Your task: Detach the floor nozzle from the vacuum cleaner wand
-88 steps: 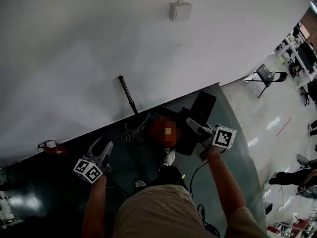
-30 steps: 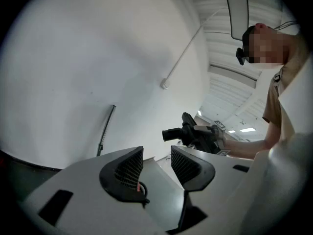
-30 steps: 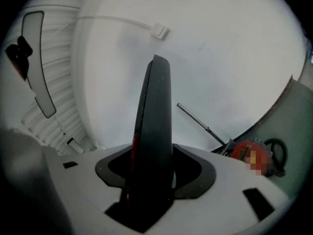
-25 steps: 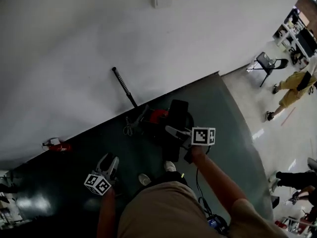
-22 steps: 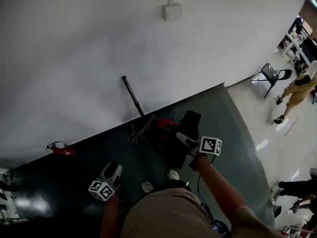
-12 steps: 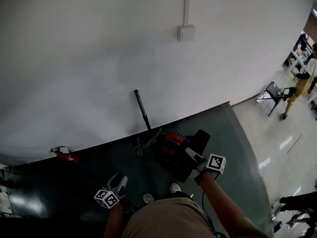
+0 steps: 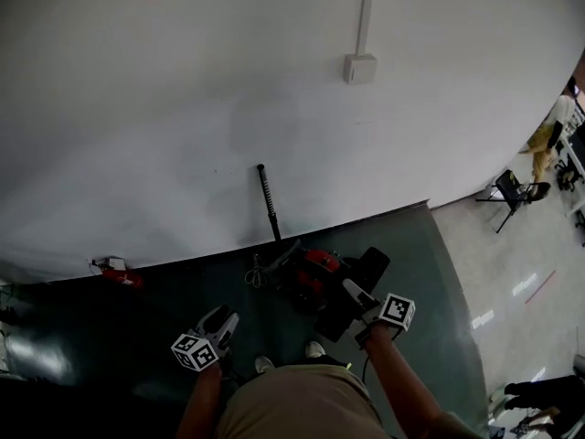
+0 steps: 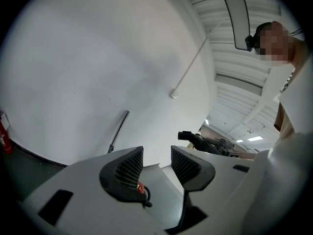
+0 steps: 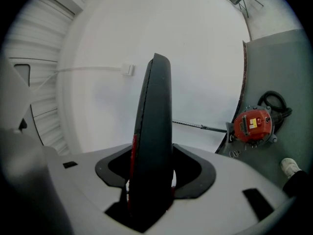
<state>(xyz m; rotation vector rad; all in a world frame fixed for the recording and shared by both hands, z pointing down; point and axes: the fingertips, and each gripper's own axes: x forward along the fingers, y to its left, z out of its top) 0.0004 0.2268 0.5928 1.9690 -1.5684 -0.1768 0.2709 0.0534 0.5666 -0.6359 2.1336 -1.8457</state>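
the right gripper (image 9: 151, 180) is clamped on the black floor nozzle (image 9: 155, 111), just right of the red vacuum body (image 7: 315, 271); the wand (image 7: 268, 201) leans on the far wall (image 7: 137, 108), apart from the nozzle; the left gripper (image 8: 156, 161) has jaws apart, nothing between them

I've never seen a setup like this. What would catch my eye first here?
The right gripper is clamped on a flat black floor nozzle with a red edge, raised before a big white wall. On the dark green floor sits the red vacuum cleaner, a thin black wand leaning on the wall behind it. The left gripper is open and empty.
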